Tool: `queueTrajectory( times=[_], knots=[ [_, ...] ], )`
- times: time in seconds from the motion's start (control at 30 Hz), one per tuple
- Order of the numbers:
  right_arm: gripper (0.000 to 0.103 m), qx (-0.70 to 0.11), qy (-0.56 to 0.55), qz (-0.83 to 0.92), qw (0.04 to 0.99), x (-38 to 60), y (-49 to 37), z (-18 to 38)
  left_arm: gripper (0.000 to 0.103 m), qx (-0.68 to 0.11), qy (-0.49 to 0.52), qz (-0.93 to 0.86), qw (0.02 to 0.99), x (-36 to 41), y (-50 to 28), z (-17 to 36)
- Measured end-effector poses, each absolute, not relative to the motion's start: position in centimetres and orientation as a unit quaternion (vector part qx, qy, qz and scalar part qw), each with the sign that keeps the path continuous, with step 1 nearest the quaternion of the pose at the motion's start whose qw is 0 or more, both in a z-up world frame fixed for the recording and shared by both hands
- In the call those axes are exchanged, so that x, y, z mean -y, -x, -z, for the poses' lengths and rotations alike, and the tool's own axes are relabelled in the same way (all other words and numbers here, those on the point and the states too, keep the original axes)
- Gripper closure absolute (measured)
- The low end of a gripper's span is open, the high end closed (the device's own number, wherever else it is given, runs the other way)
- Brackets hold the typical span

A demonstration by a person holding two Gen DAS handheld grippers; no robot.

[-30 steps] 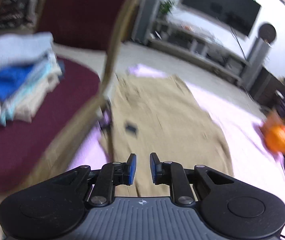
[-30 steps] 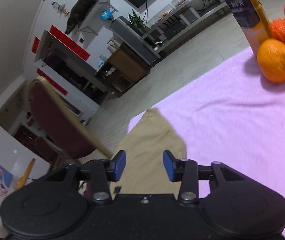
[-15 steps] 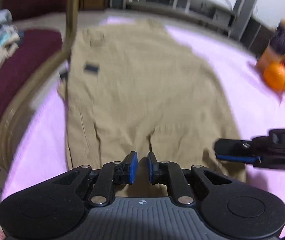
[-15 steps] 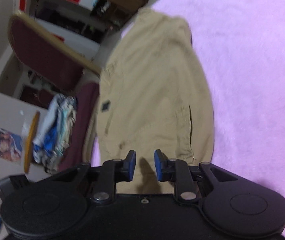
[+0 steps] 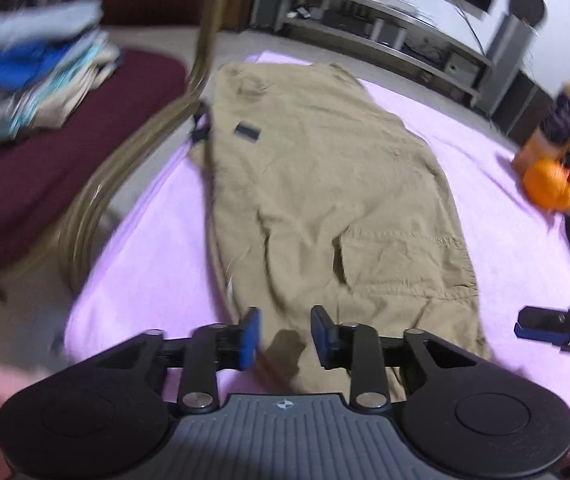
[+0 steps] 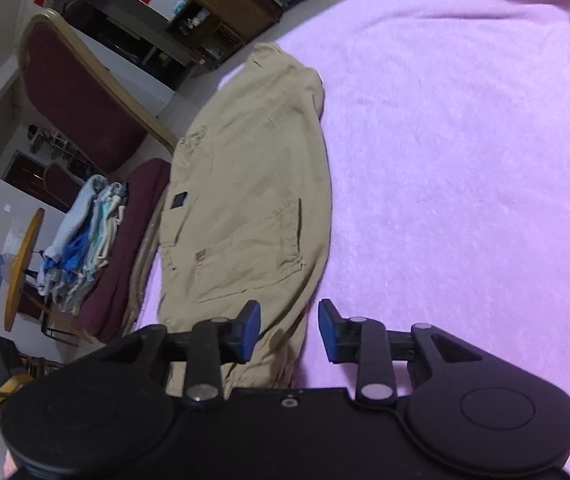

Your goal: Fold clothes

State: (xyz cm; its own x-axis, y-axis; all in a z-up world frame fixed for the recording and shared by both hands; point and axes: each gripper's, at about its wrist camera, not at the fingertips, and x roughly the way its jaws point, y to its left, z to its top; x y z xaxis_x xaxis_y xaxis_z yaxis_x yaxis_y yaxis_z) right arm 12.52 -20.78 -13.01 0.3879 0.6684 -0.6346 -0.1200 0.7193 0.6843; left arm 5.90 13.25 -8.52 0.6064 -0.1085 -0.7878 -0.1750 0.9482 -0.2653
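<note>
Garment: khaki trousers (image 5: 325, 184) lie lengthwise on the pink cloth (image 6: 465, 160) covering the tabletop, apparently doubled leg over leg, with a cargo pocket and a small dark patch facing up.
Left gripper (image 5: 284, 332): jaws parted to a moderate gap, holding nothing, poised just over the near end of the trousers.
Right gripper (image 6: 289, 330): jaws likewise apart and empty, over the near right edge of the fabric; its blue pads also show at the right margin of the left wrist view.
Progress: the lengthwise fold looks done; the crosswise folds remain, and neither end is gripped yet.
Finished pile: folded clothes (image 5: 25, 80) stacked on the maroon chair (image 6: 81, 92) beside the tabletop, so earlier items seem complete.
Surroundings: an orange (image 5: 547, 184) and a bottle (image 5: 561, 120) stand well apart at the far right.
</note>
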Motion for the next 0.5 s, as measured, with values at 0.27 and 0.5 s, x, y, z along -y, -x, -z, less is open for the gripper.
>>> queueTrajectory(
  times=[0.27, 0.5],
  knots=[
    [0.056, -0.506, -0.343, -0.267, 0.745, 20.8, -11.3, 13.9, 0.062, -0.484, 0.250, 0.012, 0.839, -14.0, -5.0, 9.9],
    [0.051, -0.532, -0.343, -0.261, 0.729, 19.8, -12.0, 15.5, 0.059, -0.482, 0.275, -0.007, 0.832, -14.9, -4.9, 10.3]
  ],
)
